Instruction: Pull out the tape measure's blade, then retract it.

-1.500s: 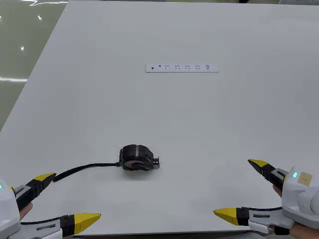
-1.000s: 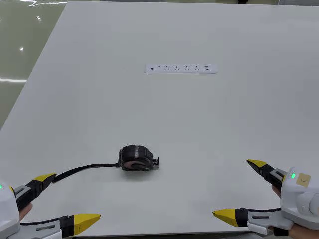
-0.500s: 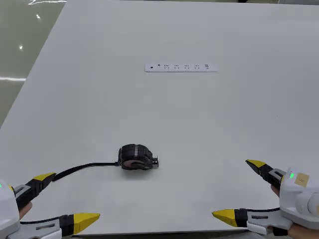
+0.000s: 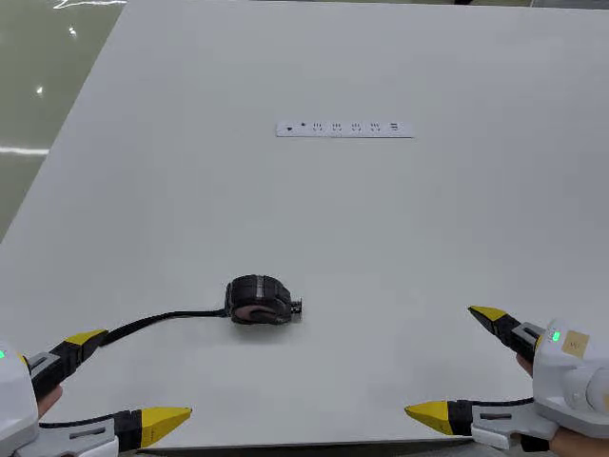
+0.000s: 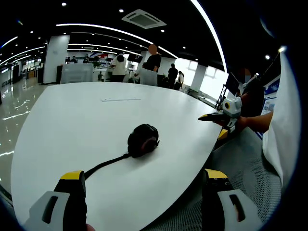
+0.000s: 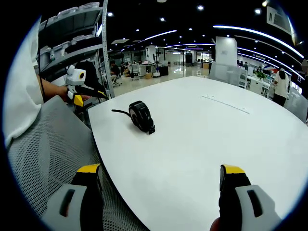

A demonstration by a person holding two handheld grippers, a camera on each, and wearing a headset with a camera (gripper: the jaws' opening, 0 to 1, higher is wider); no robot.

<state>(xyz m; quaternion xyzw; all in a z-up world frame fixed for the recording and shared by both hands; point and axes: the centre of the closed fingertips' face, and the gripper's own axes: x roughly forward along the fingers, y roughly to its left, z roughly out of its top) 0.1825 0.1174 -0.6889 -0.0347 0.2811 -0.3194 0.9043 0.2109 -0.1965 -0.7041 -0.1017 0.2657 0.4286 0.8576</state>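
Observation:
A black tape measure (image 4: 259,301) lies on the white table (image 4: 314,209), its black strap (image 4: 152,324) trailing to the left. The tape measure (image 5: 143,140) sits ahead of my left gripper (image 5: 144,185), and the tape measure (image 6: 141,115) is also up and left of my right gripper (image 6: 161,180). My left gripper (image 4: 124,376) is open at the near left table edge, below the strap's end. My right gripper (image 4: 457,367) is open at the near right edge, well apart from the tape measure. No blade is drawn out.
A white power strip (image 4: 343,129) lies flat further back on the table. The near table edge runs just under both grippers. A grey mesh chair (image 6: 43,144) and shelving (image 6: 72,33) stand beside the table. Several people (image 5: 154,67) are at the far side.

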